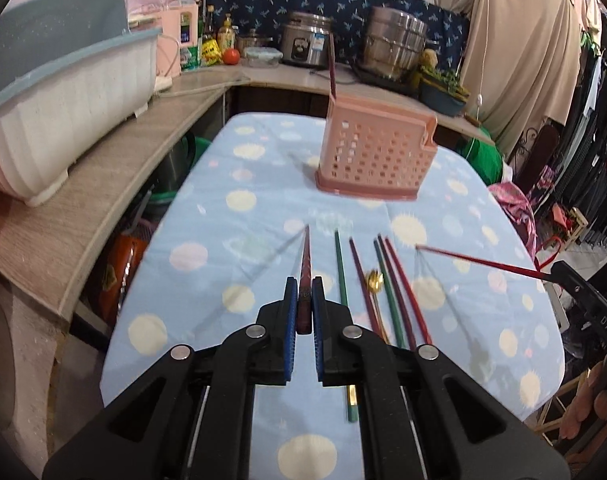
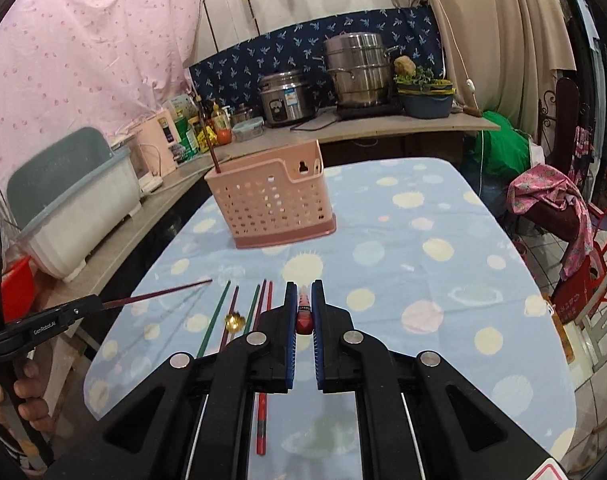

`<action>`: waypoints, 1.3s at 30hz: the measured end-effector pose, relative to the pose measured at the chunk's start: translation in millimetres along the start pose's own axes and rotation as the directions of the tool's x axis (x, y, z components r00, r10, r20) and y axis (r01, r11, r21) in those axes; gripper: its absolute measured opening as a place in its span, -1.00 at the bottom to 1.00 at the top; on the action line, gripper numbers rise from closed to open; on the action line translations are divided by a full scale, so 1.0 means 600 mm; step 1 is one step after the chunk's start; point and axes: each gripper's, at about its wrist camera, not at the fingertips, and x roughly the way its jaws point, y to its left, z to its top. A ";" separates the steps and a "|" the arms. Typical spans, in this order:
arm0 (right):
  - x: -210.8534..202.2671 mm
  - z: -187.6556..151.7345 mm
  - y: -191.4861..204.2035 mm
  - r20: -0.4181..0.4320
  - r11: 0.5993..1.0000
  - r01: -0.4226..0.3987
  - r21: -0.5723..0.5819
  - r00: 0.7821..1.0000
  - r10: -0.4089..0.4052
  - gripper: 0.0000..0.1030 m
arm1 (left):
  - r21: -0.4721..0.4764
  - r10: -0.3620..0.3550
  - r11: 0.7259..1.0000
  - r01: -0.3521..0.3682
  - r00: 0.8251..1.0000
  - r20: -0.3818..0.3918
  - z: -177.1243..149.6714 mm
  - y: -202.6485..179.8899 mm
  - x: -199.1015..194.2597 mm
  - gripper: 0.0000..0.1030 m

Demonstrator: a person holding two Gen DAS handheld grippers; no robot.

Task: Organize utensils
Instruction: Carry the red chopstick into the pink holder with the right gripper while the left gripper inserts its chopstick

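I'm in a cramped home kitchen corner: rice cooker [image 2: 284, 98], stacked steel steamer pot [image 2: 357, 70], and sauce bottles [image 2: 219, 116] on the counter [image 2: 383, 126], plastic dish-drainer tub [image 2: 83, 208], cloth-covered table [image 2: 423, 280], clothes hanging at the right [image 1: 595, 120].

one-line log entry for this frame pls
left gripper: shut on dark red chopstick | right gripper: shut on red chopstick | pink basket: one chopstick inside | table: chopsticks, gold spoon remain

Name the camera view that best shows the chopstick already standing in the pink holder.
The right wrist view: the dark chopstick rises clear from the pink holder at its open left corner. The left wrist view shows the chopstick blurred, behind the holder's far rim.
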 end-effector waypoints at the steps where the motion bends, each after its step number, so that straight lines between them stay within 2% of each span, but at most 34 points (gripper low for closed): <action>1: -0.002 0.014 -0.002 0.016 1.000 -0.002 0.000 1.000 0.002 -0.87 | 0.002 0.002 1.000 -0.002 1.000 0.017 0.015 0.000 -0.004 -0.86; 7: 0.003 0.086 -0.011 0.072 1.000 -0.009 -0.010 0.997 0.010 -0.87 | 0.015 -0.005 1.000 0.004 0.997 0.081 0.092 -0.004 -0.015 -0.86; 19: 0.029 0.193 0.007 0.128 0.998 -0.048 -0.034 0.990 0.052 -0.87 | 0.037 -0.044 0.999 0.039 0.989 0.144 0.216 -0.023 -0.012 -0.86; 27: 0.028 0.292 0.037 0.239 0.995 -0.073 -0.062 0.967 0.086 -0.87 | 0.036 -0.060 0.998 0.053 0.972 0.226 0.304 -0.042 -0.035 -0.87; 30: 0.040 0.334 0.044 0.269 0.994 -0.094 -0.048 0.958 0.103 -0.87 | 0.026 -0.065 0.998 0.060 0.955 0.289 0.346 -0.049 -0.051 -0.87; 34: 0.057 0.378 0.052 0.310 0.993 -0.113 -0.026 0.944 0.116 -0.87 | 0.012 -0.063 0.998 0.063 0.921 0.385 0.398 -0.061 -0.073 -0.87; 39: 0.089 0.418 0.067 0.349 0.993 -0.116 -0.023 0.930 0.116 -0.87 | 0.007 -0.042 0.999 0.044 0.888 0.458 0.444 -0.081 -0.058 -0.87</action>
